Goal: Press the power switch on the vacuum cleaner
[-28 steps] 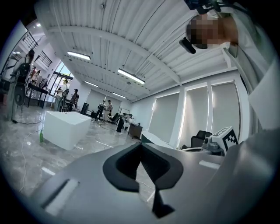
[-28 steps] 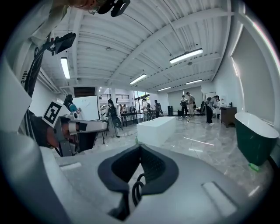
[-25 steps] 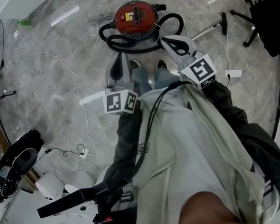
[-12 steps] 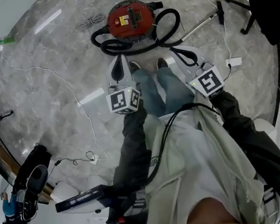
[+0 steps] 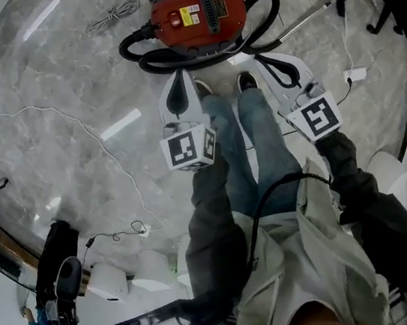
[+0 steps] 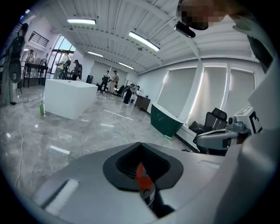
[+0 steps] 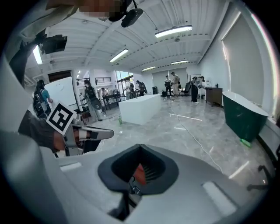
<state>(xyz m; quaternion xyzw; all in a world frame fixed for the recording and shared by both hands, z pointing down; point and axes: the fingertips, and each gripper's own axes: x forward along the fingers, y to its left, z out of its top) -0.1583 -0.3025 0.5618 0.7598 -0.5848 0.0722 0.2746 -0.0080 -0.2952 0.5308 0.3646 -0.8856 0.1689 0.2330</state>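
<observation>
The polished grey marble floor fills the head view. The vacuum cleaner, a round red canister with a yellow label on its lid, stands on the floor. A ribbed black hose loops around its base. The left gripper and the right gripper point at the canister from just short of it, neither touching it. The smooth grey jaws of each meet at the tips, with nothing between them. The power switch cannot be made out on the lid.

On the marble floor lie a red vacuum cleaner, its black hose and perhaps a coiled cord
</observation>
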